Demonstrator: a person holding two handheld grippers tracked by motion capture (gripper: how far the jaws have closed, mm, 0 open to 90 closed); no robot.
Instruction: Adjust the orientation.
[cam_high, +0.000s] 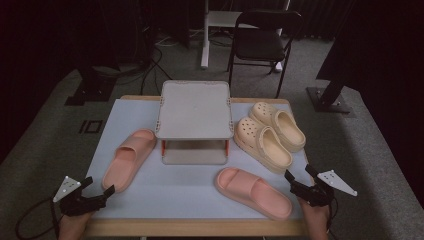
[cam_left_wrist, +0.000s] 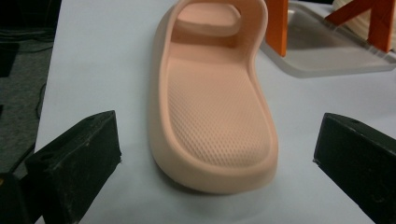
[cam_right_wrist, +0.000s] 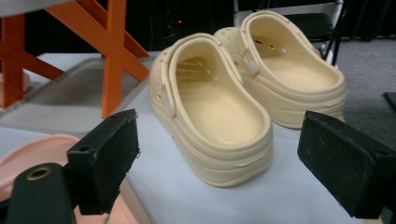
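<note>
Slide (cam_left_wrist: 215, 107) pink foam, dimpled footbed; clog (cam_right_wrist: 212, 112) cream, perforated, chunky sole.

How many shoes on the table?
4. Pink slide left of the rack, pink slide front right, two cream clogs right of the rack. None seem hidden.

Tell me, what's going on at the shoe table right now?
Left gripper open, lined up on the left pink slide's heel. Right gripper open, facing the near cream clog. Nothing held. Second pink slide lies beside the right gripper.
</note>
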